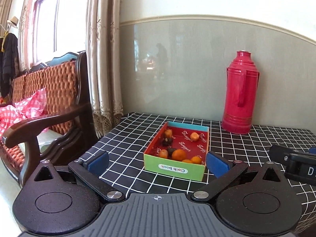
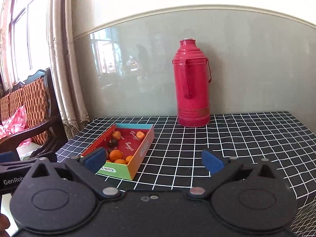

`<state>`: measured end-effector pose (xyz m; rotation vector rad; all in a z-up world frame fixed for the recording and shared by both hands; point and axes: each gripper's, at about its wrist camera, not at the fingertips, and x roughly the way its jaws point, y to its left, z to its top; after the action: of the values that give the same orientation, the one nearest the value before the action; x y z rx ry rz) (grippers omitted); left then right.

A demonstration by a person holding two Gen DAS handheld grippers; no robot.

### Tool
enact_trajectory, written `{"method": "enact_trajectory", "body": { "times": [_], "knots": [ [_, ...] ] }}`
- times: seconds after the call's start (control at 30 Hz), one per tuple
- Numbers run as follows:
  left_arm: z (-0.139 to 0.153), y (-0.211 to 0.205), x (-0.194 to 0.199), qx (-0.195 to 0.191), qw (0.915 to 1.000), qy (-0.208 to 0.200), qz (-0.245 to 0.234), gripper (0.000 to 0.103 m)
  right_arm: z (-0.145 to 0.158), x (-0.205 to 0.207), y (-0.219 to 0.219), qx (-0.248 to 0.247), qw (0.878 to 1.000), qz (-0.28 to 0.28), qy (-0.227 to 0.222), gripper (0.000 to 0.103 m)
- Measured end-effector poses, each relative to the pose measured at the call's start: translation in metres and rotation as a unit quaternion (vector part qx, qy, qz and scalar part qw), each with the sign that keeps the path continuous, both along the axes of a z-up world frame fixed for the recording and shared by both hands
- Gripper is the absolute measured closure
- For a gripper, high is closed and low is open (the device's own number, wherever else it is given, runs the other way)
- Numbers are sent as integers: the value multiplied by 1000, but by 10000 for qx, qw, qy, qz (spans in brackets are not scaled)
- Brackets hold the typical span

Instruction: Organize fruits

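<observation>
**Fruits boxed, both grippers empty**

Since every fruit in sight already lies inside the box (image 1: pixel 174 159), the sorting looks close to finished; no loose piece shows on the checked tablecloth (image 1: pixel 233 158). The left gripper (image 1: pixel 157 163) stands wide and holds nothing, with the box just ahead between its fingertips. The right gripper (image 2: pixel 154 161) is also spread wide and empty, with the box ahead and off to its left side. Oranges (image 1: pixel 178 155) cluster at the near end beside darker fruit (image 1: pixel 167 141), and whether they need further arranging I cannot tell. Only the left view shows the hat and coat by the window; only the right view shows the thermos (image 2: pixel 192 85) with the bare table stretching beyond it.
</observation>
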<state>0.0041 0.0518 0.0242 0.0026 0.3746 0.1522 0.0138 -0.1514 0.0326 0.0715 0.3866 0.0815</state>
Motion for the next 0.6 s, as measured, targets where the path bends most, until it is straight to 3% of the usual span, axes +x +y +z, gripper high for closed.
{"method": "enact_trajectory", "body": {
  "times": [0.6],
  "knots": [
    [-8,-16,8,92,9998,143,-102,0,-5,-3,-8,140,9997,-192,5,6]
  ]
}}
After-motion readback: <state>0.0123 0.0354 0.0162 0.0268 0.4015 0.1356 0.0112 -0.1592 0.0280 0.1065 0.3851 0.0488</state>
